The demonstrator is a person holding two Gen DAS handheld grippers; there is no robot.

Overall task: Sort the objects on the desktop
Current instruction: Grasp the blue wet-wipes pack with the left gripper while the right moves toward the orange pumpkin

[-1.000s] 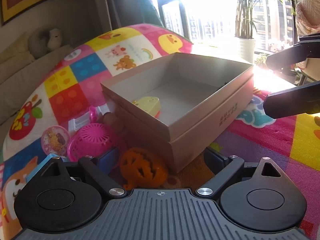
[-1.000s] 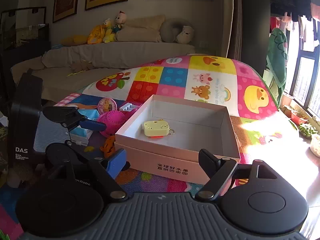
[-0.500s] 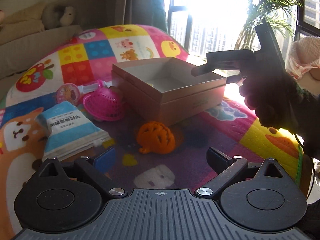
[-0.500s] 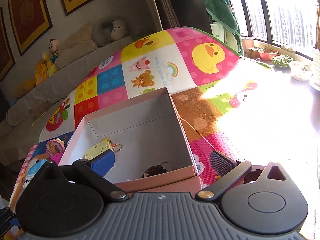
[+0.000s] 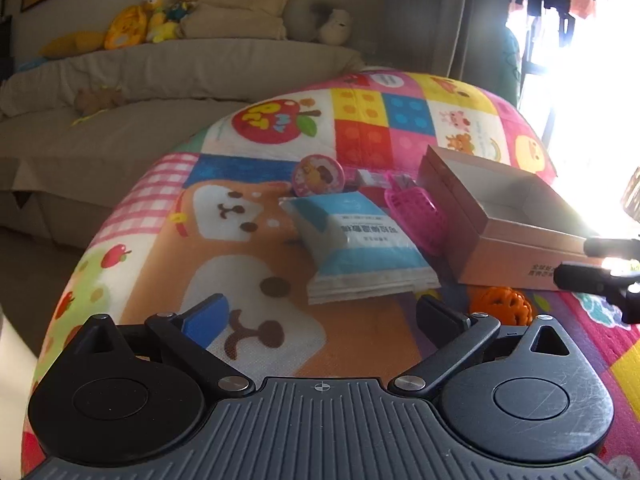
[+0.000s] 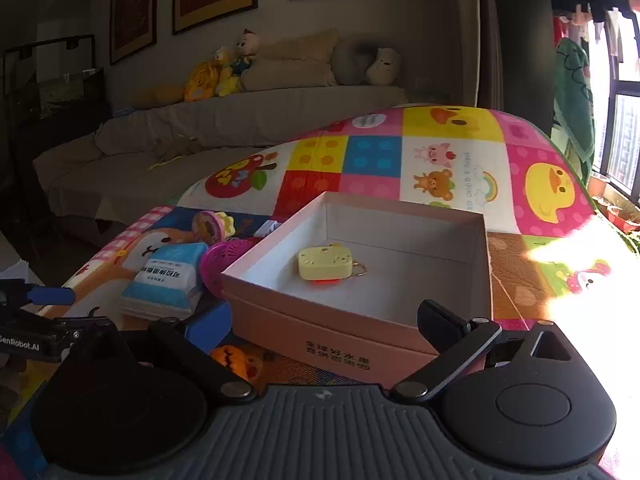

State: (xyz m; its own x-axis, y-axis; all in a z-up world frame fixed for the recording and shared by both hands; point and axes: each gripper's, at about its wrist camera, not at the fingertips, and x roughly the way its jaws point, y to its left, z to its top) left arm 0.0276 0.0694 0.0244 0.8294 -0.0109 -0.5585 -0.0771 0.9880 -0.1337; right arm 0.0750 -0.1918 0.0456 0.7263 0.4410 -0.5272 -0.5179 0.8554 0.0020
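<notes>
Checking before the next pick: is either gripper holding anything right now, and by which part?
Nothing is held. The left gripper is open over the mat; the right gripper has empty jaws, now closing, before the cardboard box.

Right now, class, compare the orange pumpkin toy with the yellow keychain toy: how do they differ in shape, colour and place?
The orange pumpkin toy is round with carved openings; the yellow keychain toy is a flat, rounded block with a metal ring. The pumpkin is orange, the keychain pale yellow. The pumpkin lies on the play mat outside the cardboard box, by its front corner; the keychain lies inside the box. Both are small toys, and neither is held.
</notes>
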